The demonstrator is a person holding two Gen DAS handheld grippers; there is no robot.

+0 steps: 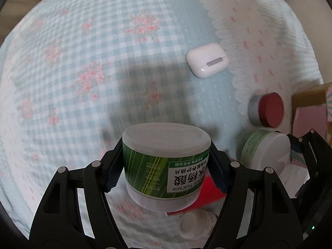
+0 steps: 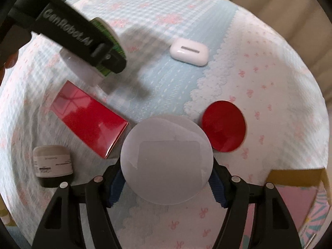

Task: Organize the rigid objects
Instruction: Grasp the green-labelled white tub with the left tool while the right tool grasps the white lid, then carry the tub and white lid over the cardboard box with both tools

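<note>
My left gripper (image 1: 166, 151) is shut on a green-labelled jar (image 1: 166, 166) with a frosted lid, held just above the bedspread. My right gripper (image 2: 166, 166) is shut on a second jar (image 2: 166, 157), seen from above by its frosted round lid. In the left wrist view this second jar (image 1: 265, 153) hangs at the right. In the right wrist view the left gripper's black finger (image 2: 83, 39) and its green jar (image 2: 112, 41) sit at the upper left. Both pairs of blue pads press on the jars' sides.
Lying on the checked bedspread (image 2: 269, 83) are a white earbud case (image 2: 188, 51), a red-lidded jar (image 2: 225, 125), a red box (image 2: 89, 120) and a small white jar with a dark base (image 2: 53, 164). A pink carton with a cardboard flap (image 2: 294, 195) stands at the lower right.
</note>
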